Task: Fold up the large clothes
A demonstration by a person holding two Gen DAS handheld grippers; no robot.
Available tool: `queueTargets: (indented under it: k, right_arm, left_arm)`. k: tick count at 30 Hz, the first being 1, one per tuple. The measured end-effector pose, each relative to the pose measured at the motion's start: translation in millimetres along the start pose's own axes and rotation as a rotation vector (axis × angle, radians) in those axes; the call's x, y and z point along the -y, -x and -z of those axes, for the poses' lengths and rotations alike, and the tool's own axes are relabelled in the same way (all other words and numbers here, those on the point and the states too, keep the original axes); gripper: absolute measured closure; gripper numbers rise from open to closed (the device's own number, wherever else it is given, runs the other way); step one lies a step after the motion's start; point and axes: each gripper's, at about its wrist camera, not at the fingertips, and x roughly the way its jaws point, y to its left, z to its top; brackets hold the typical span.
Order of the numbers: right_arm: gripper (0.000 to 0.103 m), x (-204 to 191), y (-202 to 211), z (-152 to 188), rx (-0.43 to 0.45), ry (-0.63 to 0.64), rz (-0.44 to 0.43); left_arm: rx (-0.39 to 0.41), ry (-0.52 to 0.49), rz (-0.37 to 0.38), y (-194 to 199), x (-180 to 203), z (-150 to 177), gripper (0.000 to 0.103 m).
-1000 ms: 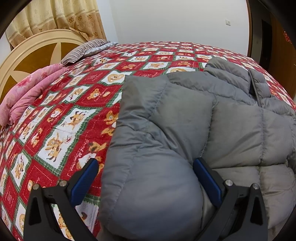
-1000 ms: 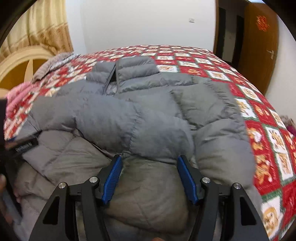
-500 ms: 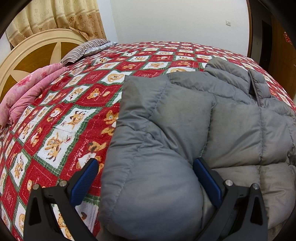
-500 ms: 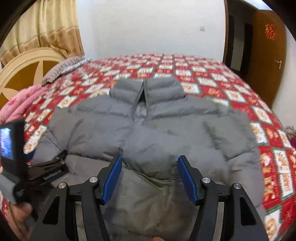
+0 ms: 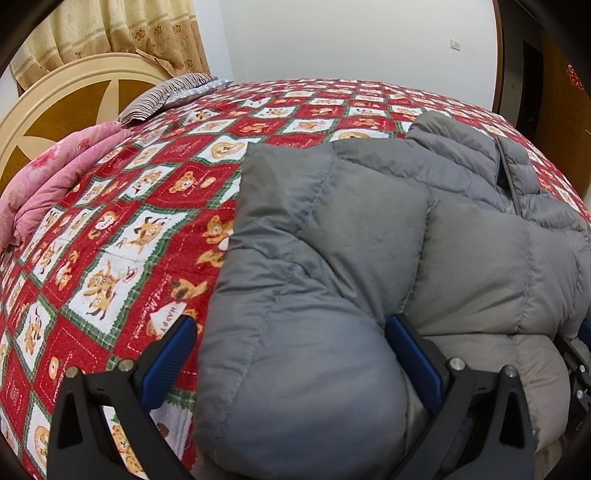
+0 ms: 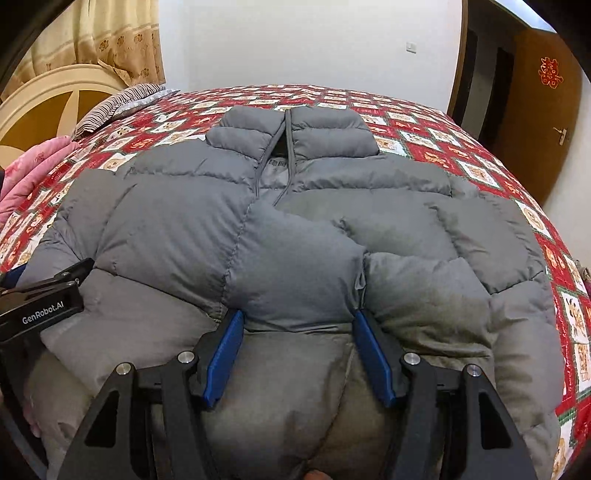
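Room: a bedroom with a white wall, a yellow curtain point(image 5: 110, 33) and a brown door point(image 6: 532, 122).
Bed: a big bed with a red bear quilt point(image 5: 122, 236). A pink blanket point(image 5: 48, 184) and a striped pillow point(image 5: 166, 96) lie at the far left.
Jacket: a big grey puffy jacket point(image 6: 295, 229) lies flat in the middle of the bed, collar at the far end, zip side up. Both sleeves are folded in across the front.
Left hand-held gripper point(image 5: 291, 362): its blue pads stand wide apart around the puffy left edge of the jacket. It is let go, not squeezing.
Right hand-held gripper point(image 6: 297, 350): its pads stand apart on both sides of the sleeve cuff. I cannot tell if they pinch it or just sit beside it.
What changed: a second ago the right view looked at the jacket from the side. Now it faces the jacket square on. The left view looks the same as before.
What it means: the sleeves look done. I think the next fold brings the bottom up to the collar.
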Motion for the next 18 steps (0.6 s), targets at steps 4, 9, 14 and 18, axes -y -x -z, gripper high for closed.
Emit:
queueTargets:
  k: [4, 9, 14, 18]
  right_arm:
    - [0.04, -1.4, -0.6, 0.8, 0.001, 0.006, 0.004]
    - [0.04, -1.7, -0.8, 1.1, 0.001, 0.009, 0.008]
    - [0.04, 0.2, 4.3, -3.0, -0.026, 0.045, -0.024]
    - [0.026, 18.7, 25.3, -21.5, -0.037, 0.035, -0.097]
  left_arm:
    - [0.0, -0.001, -0.001, -0.5, -1.5, -0.3, 0.0]
    - [-0.007, -0.001, 0.002, -0.9, -1.1, -0.3, 0.0]
    - [-0.04, -0.027, -0.003, 10.8, -8.1, -7.7, 0.0]
    - [0.056, -0.039, 0.016, 55.5, -19.8, -34.7, 0.0]
